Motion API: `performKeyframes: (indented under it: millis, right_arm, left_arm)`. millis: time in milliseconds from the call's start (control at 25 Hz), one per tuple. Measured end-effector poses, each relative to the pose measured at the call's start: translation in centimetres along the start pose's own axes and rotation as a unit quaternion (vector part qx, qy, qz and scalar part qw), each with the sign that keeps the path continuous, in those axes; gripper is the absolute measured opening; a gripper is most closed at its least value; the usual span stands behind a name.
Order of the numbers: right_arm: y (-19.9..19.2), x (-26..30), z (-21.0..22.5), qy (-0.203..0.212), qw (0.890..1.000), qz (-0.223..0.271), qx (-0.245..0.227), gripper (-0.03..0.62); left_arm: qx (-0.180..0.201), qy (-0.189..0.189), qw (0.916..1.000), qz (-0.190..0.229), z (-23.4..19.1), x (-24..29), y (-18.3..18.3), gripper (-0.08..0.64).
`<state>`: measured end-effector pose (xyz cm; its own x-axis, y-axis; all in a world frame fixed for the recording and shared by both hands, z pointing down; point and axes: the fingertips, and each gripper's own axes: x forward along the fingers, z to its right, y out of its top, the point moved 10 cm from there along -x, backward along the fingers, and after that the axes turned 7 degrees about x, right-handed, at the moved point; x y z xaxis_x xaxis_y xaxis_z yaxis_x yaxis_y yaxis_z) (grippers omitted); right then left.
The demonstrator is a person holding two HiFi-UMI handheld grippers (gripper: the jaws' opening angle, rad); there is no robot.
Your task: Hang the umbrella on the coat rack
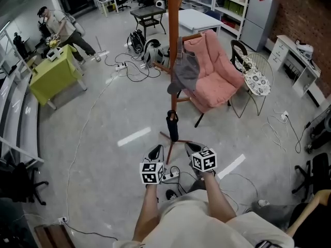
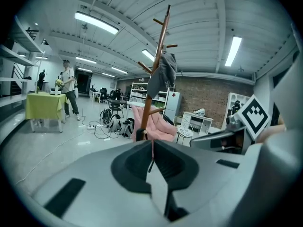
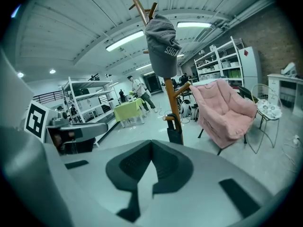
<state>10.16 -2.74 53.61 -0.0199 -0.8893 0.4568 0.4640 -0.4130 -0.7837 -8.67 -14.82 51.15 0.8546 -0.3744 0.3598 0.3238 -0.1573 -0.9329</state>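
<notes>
Left gripper: jaws closed together, nothing between them. Right gripper: jaws likewise closed and empty. Both are held side by side, low, just short of the coat rack's feet, clear of the umbrella. The black folded umbrella hangs upright against the pole of the coat rack, its handle hooked over a low peg. A grey cap sits higher on the rack. A pink armchair stands just behind; a green table and a person are well beyond
</notes>
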Motion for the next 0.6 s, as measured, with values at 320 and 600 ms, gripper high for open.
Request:
performKeyframes:
  millis: [320,600]
  right_arm:
    - [0.0,0.5,-0.7,-0.001,1.000,-0.004,-0.003,0.005]
    - [0.0,-0.1,-1.1,0.002,1.000,-0.001,-0.013,0.004]
  left_arm:
    - [0.001,-0.026,0.9996,-0.013,-0.3,0.1,0.1,0.006]
    - [-0.011,-0.048,0.9987,-0.010,0.0,0.1,0.1,0.005]
